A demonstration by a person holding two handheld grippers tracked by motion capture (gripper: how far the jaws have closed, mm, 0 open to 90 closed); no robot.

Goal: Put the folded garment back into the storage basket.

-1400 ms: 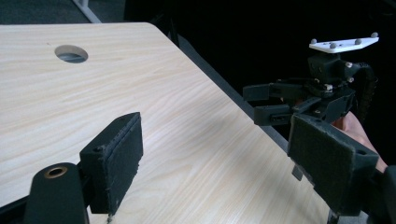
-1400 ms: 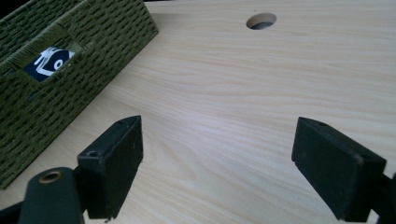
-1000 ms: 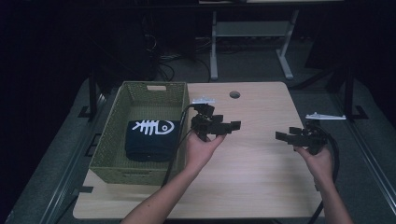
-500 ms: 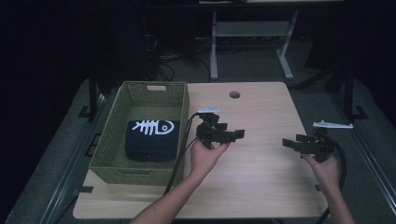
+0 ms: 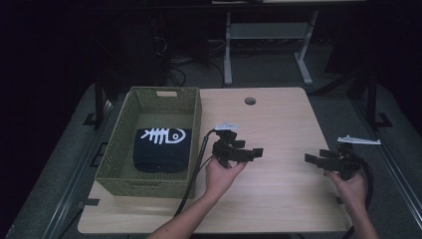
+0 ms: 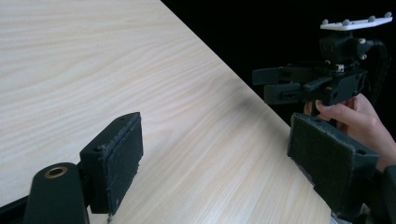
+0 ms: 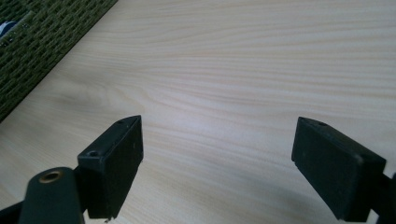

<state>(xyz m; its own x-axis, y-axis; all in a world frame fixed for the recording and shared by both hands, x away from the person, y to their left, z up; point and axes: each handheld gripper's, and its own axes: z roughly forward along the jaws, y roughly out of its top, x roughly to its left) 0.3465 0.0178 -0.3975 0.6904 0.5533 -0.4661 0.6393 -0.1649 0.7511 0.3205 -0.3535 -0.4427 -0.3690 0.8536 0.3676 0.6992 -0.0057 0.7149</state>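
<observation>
Since the frame 1 s earlier, both grippers have drawn back toward the person and sit lower over the table.

High view: the left gripper (image 5: 238, 151) hovers over the wooden table (image 5: 278, 119), just right of the woven basket (image 5: 152, 107), its cable trailing along the basket's wall. The folded dark cloth with a white fish-skeleton print (image 5: 161, 148) lies inside the basket, left of that gripper. The right gripper (image 5: 332, 160) hangs near the table's right edge.

Left gripper view: the jaws stand wide apart, empty, bare table between them; the right gripper (image 6: 280, 86) lies beyond the right jaw.

Right gripper view: the jaws gape wide, empty; the basket (image 7: 42, 42) lies beyond the left jaw.

Risk, as a judgement: the trailing cable could snag the basket rim; the right gripper could stray off the table edge.
</observation>
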